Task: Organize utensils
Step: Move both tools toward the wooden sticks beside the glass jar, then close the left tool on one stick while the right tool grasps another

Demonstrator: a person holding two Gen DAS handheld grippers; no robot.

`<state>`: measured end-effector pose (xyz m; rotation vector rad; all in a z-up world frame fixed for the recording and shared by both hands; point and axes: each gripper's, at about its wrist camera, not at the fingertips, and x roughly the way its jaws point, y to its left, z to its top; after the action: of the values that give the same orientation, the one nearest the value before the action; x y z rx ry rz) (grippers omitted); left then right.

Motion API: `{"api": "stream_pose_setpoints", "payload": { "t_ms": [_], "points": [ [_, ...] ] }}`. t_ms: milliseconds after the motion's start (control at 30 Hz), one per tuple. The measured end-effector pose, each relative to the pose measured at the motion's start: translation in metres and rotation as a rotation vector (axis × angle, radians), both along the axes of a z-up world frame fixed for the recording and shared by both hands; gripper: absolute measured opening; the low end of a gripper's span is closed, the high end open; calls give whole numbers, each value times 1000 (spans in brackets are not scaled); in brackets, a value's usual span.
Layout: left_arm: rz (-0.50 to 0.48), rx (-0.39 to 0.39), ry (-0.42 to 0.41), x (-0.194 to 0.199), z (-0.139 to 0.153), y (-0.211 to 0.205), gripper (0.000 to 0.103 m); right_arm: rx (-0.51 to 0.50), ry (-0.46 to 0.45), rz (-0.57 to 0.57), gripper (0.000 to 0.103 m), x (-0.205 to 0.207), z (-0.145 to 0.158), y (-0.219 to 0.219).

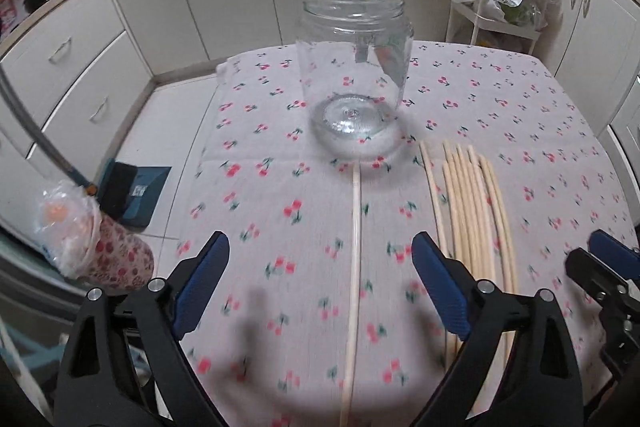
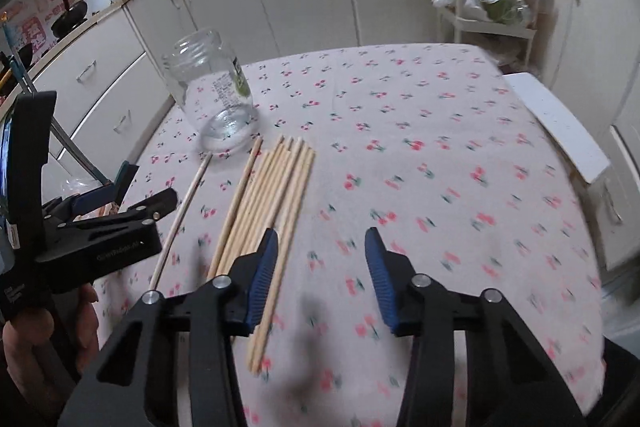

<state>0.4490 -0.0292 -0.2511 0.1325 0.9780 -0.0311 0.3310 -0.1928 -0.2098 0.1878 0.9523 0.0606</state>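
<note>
Left gripper (image 1: 320,263): jaws spread wide, nothing held; straddles the lone pale wooden chopstick (image 1: 354,267).
Right gripper (image 2: 322,267): jaws apart, nothing held; just right of the bundle.
Bundle of pale wooden chopsticks (image 2: 272,195): flat on the cherry-print tablecloth (image 2: 440,147), tips near the clear glass jar (image 2: 212,91).
Jar: upright, no lid, nothing visible inside.
Handling, judged: sticks light, stiff, smooth, prone to roll; best pinched mid-length. Jar fragile, tippable.
Writing: jar label print too small to read; gripper lettering blurred.
</note>
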Motion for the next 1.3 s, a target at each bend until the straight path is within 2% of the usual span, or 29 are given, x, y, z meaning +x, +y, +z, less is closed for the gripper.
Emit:
{"api": "stream_pose_setpoints", "payload": {
  "t_ms": [300, 467, 700, 733, 833, 900, 1000, 1033, 1067, 1233, 1300],
  "points": [
    [-29, 10, 18, 33, -25, -9, 86, -18, 54, 16, 40, 46, -28, 10],
    [-35, -10, 37, 40, -36, -8, 80, -58, 42, 41, 38, 53, -33, 8],
    [-45, -22, 21, 42, -38, -12, 76, -128, 36, 102, 37, 56, -35, 15],
    [-49, -24, 20, 42, -38, -13, 73, -146, 32, 114, 36, 56, -35, 19],
    [-72, -38, 18, 41, -37, -18, 64, -169, 22, 183, 16, 56, -35, 29],
    [-91, -57, 23, 43, -36, -20, 55, -168, 27, 207, 12, 58, -35, 27],
    [-122, -76, 31, 46, -33, -22, 26, -163, 47, 214, 6, 62, -34, 11],
    [-128, -103, 42, 47, -33, -20, 13, -159, 54, 217, 6, 63, -33, 6],
    [-129, -131, 57, 49, -33, -16, 8, -150, 66, 224, 6, 64, -33, 0],
    [-119, -298, 131, 57, -31, 13, 5, -115, 113, 271, 6, 73, -32, -14],
    [-128, -288, 135, 58, -31, 15, 5, -121, 130, 278, 6, 76, -32, -12]
  ]
}}
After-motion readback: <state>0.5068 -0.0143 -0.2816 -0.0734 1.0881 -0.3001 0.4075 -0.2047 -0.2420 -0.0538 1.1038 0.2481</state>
